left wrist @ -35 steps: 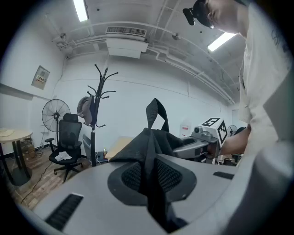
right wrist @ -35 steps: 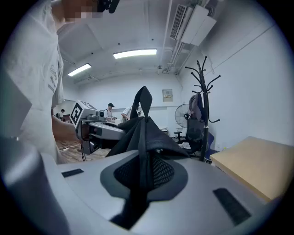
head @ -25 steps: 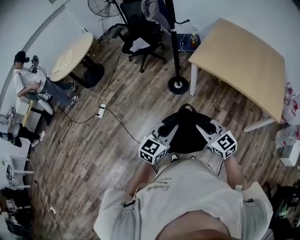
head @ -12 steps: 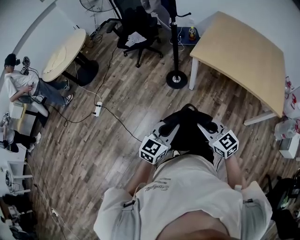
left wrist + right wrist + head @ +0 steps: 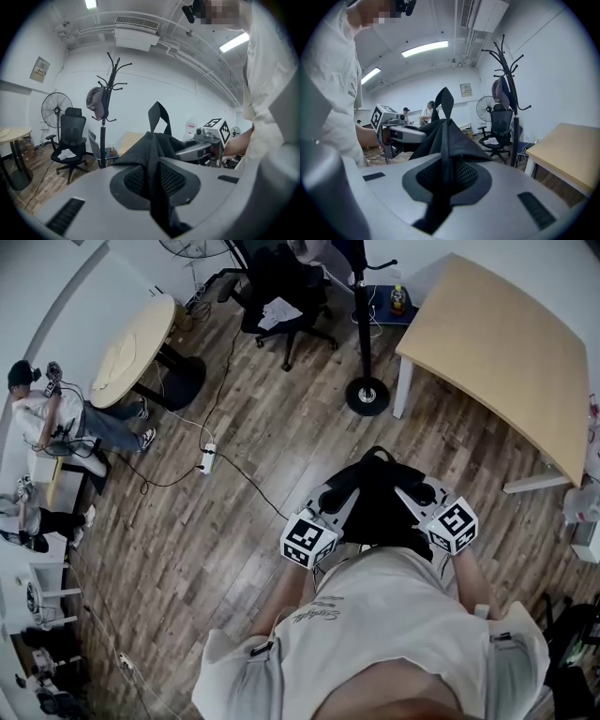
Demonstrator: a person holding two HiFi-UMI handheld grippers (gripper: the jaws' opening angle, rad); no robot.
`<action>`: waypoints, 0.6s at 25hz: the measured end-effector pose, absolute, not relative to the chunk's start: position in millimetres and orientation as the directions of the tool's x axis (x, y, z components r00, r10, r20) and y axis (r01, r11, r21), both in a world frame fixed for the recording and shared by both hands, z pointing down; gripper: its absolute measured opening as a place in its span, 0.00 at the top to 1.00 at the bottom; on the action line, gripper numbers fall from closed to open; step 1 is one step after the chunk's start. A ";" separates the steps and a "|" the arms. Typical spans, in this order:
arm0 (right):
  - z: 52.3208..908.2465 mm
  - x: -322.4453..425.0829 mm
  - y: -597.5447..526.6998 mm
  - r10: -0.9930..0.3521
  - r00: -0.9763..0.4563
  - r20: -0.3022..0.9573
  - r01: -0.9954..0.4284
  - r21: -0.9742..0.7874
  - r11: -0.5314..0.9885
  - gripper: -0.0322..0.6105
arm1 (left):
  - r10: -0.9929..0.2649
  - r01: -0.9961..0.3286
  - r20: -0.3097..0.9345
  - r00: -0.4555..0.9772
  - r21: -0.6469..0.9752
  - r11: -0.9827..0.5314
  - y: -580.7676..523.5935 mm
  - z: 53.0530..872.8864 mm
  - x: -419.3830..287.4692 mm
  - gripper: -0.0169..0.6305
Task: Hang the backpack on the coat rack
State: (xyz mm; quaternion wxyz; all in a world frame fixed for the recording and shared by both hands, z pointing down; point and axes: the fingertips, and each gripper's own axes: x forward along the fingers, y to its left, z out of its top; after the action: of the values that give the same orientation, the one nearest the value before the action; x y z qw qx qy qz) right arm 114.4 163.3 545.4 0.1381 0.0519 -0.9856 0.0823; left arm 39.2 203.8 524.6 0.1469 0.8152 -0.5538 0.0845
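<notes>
Left gripper (image 5: 330, 502): held in front of the torso, close to level and tipped slightly down, angled inward toward the other gripper; marker cube (image 5: 307, 540) faces up.
Left fingers: closed on a fold of black backpack fabric, which runs down through the gap between the pads.
Right gripper (image 5: 414, 495): mirrors the left, angled inward, with its own marker cube on top.
Right fingers: closed on black fabric at the opposite side of the backpack.
Arms: both forearms reach forward from the body, elbows bent, hands behind the cubes.
Backpack (image 5: 375, 507): suspended between the two grippers, clear of the floor (image 5: 187, 549); its carry loop (image 5: 158, 115) stands upright above the bunched fabric.
Coat rack (image 5: 108, 101): upright on the floor ahead of the person, well apart from the backpack; round base just beside the leg at the near left corner of the wooden desk (image 5: 506, 343).
Rack load: a grey cap (image 5: 95, 102) hangs from one upper hook.
Surroundings: a black office chair (image 5: 281, 287) stands on the floor just beyond the rack.
</notes>
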 end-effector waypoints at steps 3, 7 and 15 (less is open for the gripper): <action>545.3 97.2 133.4 -0.064 -0.962 0.265 -0.110 -0.162 0.981 0.91 | -0.879 -0.934 0.316 0.357 0.140 -0.329 175.5 522.6 23.1 0.90; 545.2 76.3 84.5 -0.055 -0.972 0.228 -0.097 -0.176 0.980 0.91 | -0.881 -0.939 0.324 0.345 0.126 -0.321 127.3 521.2 3.6 0.90; 533.1 53.4 -2.6 -0.041 -0.984 0.173 -0.063 -0.123 0.990 0.91 | -0.897 -0.951 0.315 0.311 0.097 -0.295 39.2 512.3 -19.2 0.90</action>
State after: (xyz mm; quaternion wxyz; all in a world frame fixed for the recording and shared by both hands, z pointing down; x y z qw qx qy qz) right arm 53.4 -2.6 533.1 0.0856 0.0261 -0.9939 0.0643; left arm -19.2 39.2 512.3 0.1336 0.7984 -0.5785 0.1006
